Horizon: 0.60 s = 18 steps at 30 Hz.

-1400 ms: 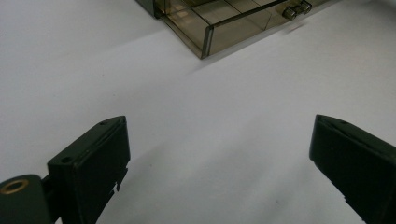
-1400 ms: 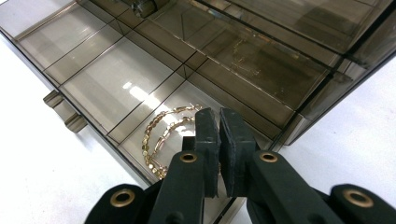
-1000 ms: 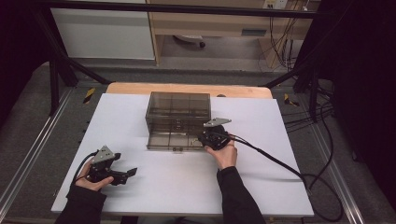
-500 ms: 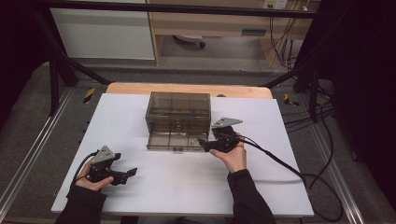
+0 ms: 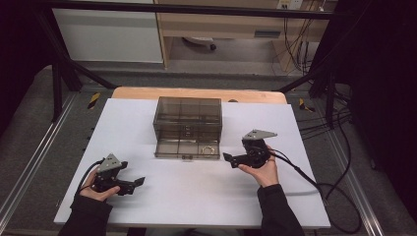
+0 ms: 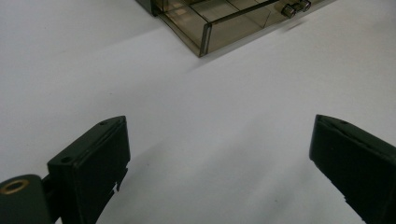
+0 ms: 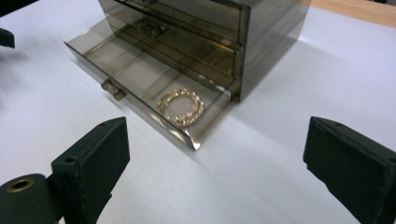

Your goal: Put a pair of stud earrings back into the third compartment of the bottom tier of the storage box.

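With the bracelet (image 7: 181,107) lying in the open drawer (image 7: 135,74), the right gripper (image 5: 227,158), at its 4 o'clock, has just released, empty, leaving room to shut it.

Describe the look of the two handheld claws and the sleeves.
Both the left claw and right claw are black, with blocky black jaws, a grey three-cornered plate on top and a black cable trailing off. The person's sleeves are dark.
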Each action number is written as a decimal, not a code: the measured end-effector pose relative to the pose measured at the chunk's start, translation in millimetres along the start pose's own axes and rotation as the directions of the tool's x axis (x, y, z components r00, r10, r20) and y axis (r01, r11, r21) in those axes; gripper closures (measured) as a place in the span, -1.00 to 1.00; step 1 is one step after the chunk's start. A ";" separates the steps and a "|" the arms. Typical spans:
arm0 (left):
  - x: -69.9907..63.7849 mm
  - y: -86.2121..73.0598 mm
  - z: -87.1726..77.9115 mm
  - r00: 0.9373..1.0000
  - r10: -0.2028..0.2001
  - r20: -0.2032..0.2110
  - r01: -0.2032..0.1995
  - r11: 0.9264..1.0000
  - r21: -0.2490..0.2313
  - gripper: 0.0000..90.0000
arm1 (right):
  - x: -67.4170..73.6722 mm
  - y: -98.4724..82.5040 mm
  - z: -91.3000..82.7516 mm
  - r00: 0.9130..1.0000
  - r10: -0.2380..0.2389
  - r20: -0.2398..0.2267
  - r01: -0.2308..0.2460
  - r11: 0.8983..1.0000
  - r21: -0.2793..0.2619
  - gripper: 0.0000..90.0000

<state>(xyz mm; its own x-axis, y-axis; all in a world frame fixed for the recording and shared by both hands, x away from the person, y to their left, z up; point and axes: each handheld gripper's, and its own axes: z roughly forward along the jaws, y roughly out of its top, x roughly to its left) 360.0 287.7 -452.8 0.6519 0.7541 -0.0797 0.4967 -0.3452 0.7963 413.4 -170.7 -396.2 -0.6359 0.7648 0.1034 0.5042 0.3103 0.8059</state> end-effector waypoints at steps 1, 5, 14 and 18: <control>0.0 0.0 0.0 1.000 0.000 0.000 0.000 1.000 0.000 -0.89 | -1.7 -2.0 -2.0 1.000 0.000 0.002 0.000 1.000 0.001 -0.85; 0.0 -0.1 -0.2 1.000 0.000 0.001 0.000 1.000 0.000 -0.89 | -8.4 -9.0 -9.8 1.000 0.011 0.012 -0.011 1.000 0.009 -0.91; -0.5 -0.5 0.4 1.000 -0.001 0.005 0.001 1.000 0.000 -0.89 | -21.1 -31.2 -20.7 0.999 0.038 0.020 -0.038 0.999 0.016 -0.96; -0.5 0.0 -0.2 1.000 0.002 0.004 -0.002 1.000 -0.001 -0.89 | -26.9 -42.1 -26.0 0.999 0.048 0.024 -0.049 0.999 0.025 -0.98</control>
<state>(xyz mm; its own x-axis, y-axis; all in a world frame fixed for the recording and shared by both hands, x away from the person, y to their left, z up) 359.7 287.5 -452.6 0.6551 0.7512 -0.0804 0.4947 -0.3460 0.7972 394.0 -219.0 -417.8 -0.5965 0.7924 0.1277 0.5489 0.2866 0.7852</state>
